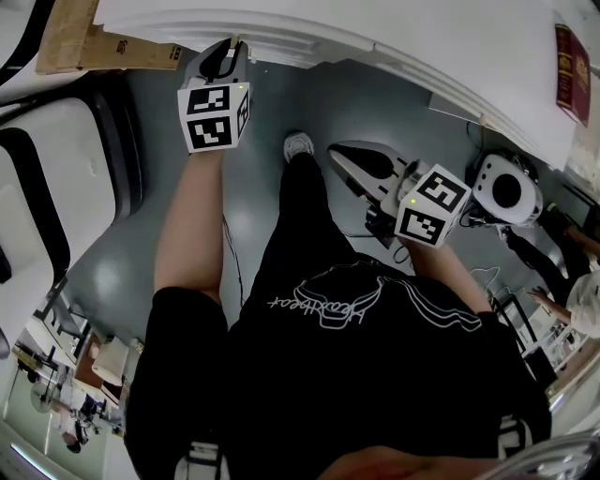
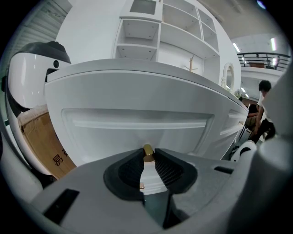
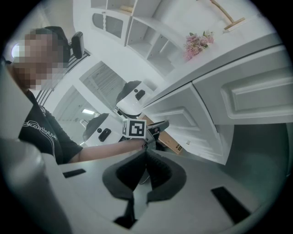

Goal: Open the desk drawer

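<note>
The white drawer front (image 2: 137,123) fills the left gripper view, with a small brass knob (image 2: 147,152) at its lower middle. My left gripper (image 2: 147,155) is shut on that knob, which sits between the pad tips. In the head view the left gripper (image 1: 230,49) reaches the edge of the white desk (image 1: 375,28) at the top left. My right gripper (image 1: 339,150) hangs over the grey floor, apart from the desk. Its jaws are shut with nothing between them (image 3: 145,152). The right gripper view also catches the left gripper (image 3: 162,124) at the drawer.
A cardboard box (image 1: 84,37) leans by the desk's left end, next to a white and black chair (image 1: 56,178). A round white device (image 1: 506,192) with cables stands on the floor at the right. A red book (image 1: 570,70) lies on the desk. White shelves (image 2: 169,32) rise behind.
</note>
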A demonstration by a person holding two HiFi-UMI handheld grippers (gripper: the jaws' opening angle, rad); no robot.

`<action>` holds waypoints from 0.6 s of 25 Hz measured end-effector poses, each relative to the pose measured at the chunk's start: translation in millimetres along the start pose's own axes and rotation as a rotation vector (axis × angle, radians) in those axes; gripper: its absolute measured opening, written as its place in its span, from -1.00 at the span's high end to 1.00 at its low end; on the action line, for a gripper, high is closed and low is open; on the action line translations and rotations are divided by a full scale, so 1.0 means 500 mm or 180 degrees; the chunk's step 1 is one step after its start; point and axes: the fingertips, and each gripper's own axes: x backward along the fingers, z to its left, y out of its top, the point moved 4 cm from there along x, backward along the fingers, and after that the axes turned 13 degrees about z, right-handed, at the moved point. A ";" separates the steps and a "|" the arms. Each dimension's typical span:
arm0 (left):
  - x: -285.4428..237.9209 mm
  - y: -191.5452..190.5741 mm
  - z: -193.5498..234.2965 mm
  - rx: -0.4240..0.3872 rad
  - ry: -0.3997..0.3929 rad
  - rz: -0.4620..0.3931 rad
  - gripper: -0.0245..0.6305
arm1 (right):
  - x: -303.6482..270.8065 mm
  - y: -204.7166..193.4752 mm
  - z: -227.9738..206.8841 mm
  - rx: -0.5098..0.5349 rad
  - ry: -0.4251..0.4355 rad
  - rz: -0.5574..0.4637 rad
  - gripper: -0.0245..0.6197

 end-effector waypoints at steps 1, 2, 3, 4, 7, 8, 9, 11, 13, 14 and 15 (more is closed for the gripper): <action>0.001 -0.001 -0.001 0.0002 0.0005 -0.0001 0.69 | 0.001 -0.003 0.002 0.0003 -0.0002 -0.0004 0.91; 0.002 -0.002 -0.001 0.0008 0.0007 -0.0006 0.69 | 0.002 -0.006 0.004 0.0006 -0.0003 -0.0007 0.91; 0.004 -0.003 -0.001 0.0015 0.0007 -0.0013 0.69 | 0.002 -0.008 0.006 0.0007 -0.0004 -0.0010 0.91; 0.007 -0.007 -0.001 0.0017 0.0007 -0.0019 0.69 | 0.002 -0.011 0.008 0.0007 -0.0004 -0.0011 0.91; 0.020 -0.021 -0.004 0.0005 0.0009 -0.0029 0.69 | 0.002 -0.021 0.013 0.0008 -0.0002 -0.0011 0.91; 0.024 -0.026 -0.005 0.0005 0.0010 -0.0031 0.69 | 0.001 -0.025 0.016 0.0010 0.0001 -0.0008 0.91; 0.028 -0.031 -0.007 0.0008 0.0012 -0.0034 0.69 | 0.000 -0.028 0.018 0.0014 0.0005 -0.0002 0.91; 0.034 -0.040 -0.010 0.0020 0.0017 -0.0045 0.69 | -0.002 -0.035 0.022 0.0024 0.0015 0.0008 0.91; 0.041 -0.047 -0.012 0.0036 0.0026 -0.0054 0.69 | -0.003 -0.040 0.028 0.0042 0.0025 0.0011 0.91; 0.044 -0.051 -0.012 0.0044 0.0031 -0.0054 0.69 | -0.004 -0.042 0.032 0.0053 0.0028 0.0015 0.91; 0.047 -0.055 -0.012 0.0052 0.0036 -0.0047 0.69 | -0.004 -0.046 0.036 0.0064 0.0029 0.0023 0.91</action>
